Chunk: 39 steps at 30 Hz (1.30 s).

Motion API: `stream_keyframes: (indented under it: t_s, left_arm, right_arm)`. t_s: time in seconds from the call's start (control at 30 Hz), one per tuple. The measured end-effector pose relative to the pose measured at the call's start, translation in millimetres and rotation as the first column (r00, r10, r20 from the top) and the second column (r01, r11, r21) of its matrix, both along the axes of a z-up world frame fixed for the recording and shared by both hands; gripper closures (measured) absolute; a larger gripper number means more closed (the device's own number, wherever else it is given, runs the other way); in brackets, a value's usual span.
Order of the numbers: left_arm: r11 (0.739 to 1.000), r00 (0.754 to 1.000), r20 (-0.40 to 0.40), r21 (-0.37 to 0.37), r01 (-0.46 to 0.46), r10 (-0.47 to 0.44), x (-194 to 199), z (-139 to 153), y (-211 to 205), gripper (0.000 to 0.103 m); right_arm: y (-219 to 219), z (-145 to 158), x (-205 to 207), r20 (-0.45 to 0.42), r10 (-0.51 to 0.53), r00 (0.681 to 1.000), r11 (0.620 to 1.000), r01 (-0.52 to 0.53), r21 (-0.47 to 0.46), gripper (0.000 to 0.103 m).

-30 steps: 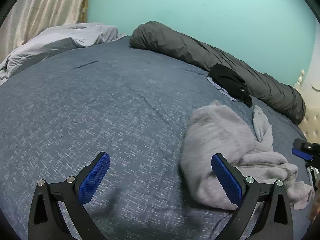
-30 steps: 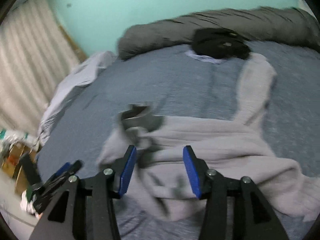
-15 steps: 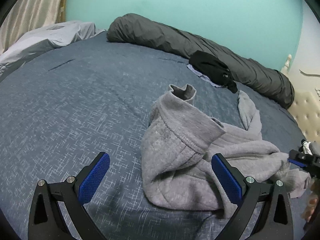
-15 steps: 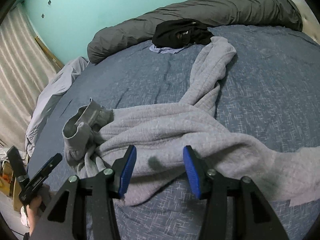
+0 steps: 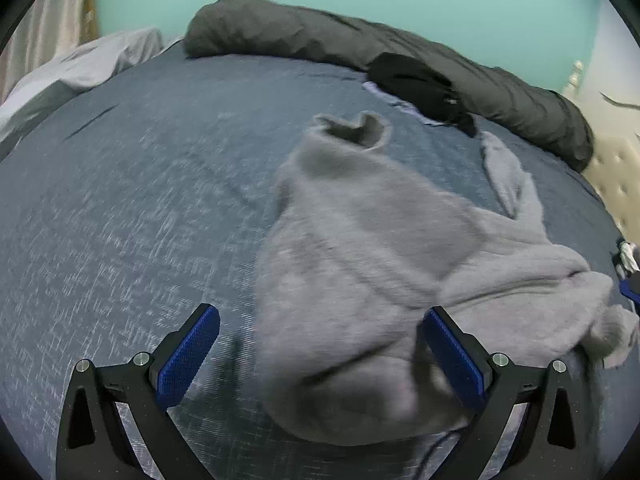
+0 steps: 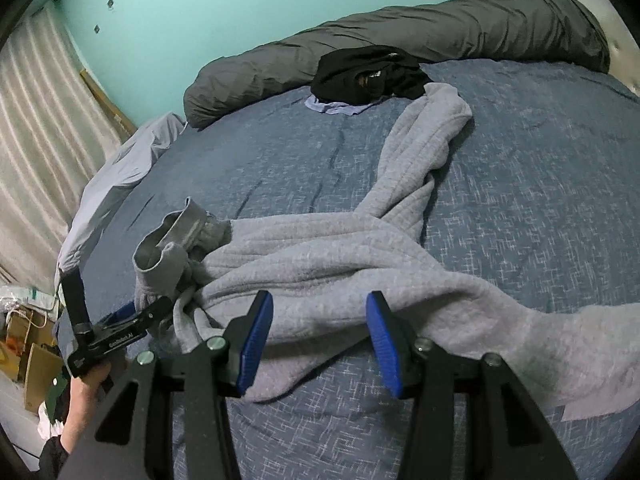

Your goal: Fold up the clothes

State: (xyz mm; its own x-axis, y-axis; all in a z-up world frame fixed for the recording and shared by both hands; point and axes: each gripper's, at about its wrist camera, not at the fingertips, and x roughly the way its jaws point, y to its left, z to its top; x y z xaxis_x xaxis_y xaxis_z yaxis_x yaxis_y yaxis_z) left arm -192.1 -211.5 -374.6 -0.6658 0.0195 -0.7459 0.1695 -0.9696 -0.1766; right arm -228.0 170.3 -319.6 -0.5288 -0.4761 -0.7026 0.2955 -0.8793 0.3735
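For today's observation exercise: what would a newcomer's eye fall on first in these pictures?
A crumpled grey sweater sprawls over the middle of the blue bed, one sleeve reaching toward a black garment by the long dark bolster. Both the left gripper and right gripper hover open at its near edge.

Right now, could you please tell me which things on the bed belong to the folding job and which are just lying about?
Part of the job:
- grey sweater, crumpled on the blue bedspread
- left gripper, jaws open near its hem
- right gripper, jaws open over it

Just lying about:
- black garment
- long dark grey bolster
- pale sheet
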Motion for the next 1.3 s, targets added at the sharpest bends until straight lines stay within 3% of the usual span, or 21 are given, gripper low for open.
stream_keyframes:
  t_s: [0.2, 0.3, 0.47, 0.7, 0.8, 0.9, 1.2, 1.27, 1.3]
  left_arm:
    - [0.984, 0.985, -0.013, 0.042, -0.173, 0.174, 18, 2, -51, 0.009]
    - [0.975, 0.981, 0.008, 0.105, -0.194, 0.194, 26, -4, -65, 0.009]
    - [0.979, 0.992, 0.005, 0.164, -0.123, 0.124, 26, -7, -55, 0.009]
    - [0.982, 0.992, -0.092, 0.173, -0.069, 0.086, 32, 20, -33, 0.009]
    - [0.977, 0.994, -0.095, 0.208, -0.039, 0.06, 28, 23, -23, 0.009]
    - [0.982, 0.997, -0.079, 0.19, 0.002, 0.014, 19, 20, -7, 0.009]
    - [0.98, 0.998, -0.06, 0.201, -0.004, 0.017, 10, 9, 5, 0.009]
    - [0.981, 0.999, -0.036, 0.195, 0.006, 0.001, 2, 2, 10, 0.014]
    - [0.98, 1.0, -0.023, 0.199, 0.016, -0.012, -2, -3, 13, 0.023]
  right_arm:
    - [1, 0, 0, -0.001, 0.001, 1.0, 1.0, -0.001, -0.003, 0.054]
    - [5, 2, 2, -0.008, 0.004, 1.0, 1.0, -0.004, 0.003, 0.054]
    - [30, 2, 1, -0.008, -0.04, 0.999, 0.999, 0.04, 0.021, 0.054]
    - [65, -5, 0, 0.011, -0.113, 0.994, 0.992, 0.112, 0.055, 0.054]
    - [71, -9, 1, 0.016, -0.128, 0.992, 0.991, 0.127, 0.051, 0.054]
    - [76, -15, 5, 0.025, -0.14, 0.99, 0.989, 0.139, 0.043, 0.054]
    - [75, -30, 9, 0.053, -0.131, 0.99, 0.991, 0.129, 0.025, 0.054]
    - [73, -29, 8, 0.051, -0.124, 0.991, 0.992, 0.123, 0.021, 0.054]
    - [72, -28, 7, 0.048, -0.12, 0.992, 0.993, 0.119, 0.02, 0.054]
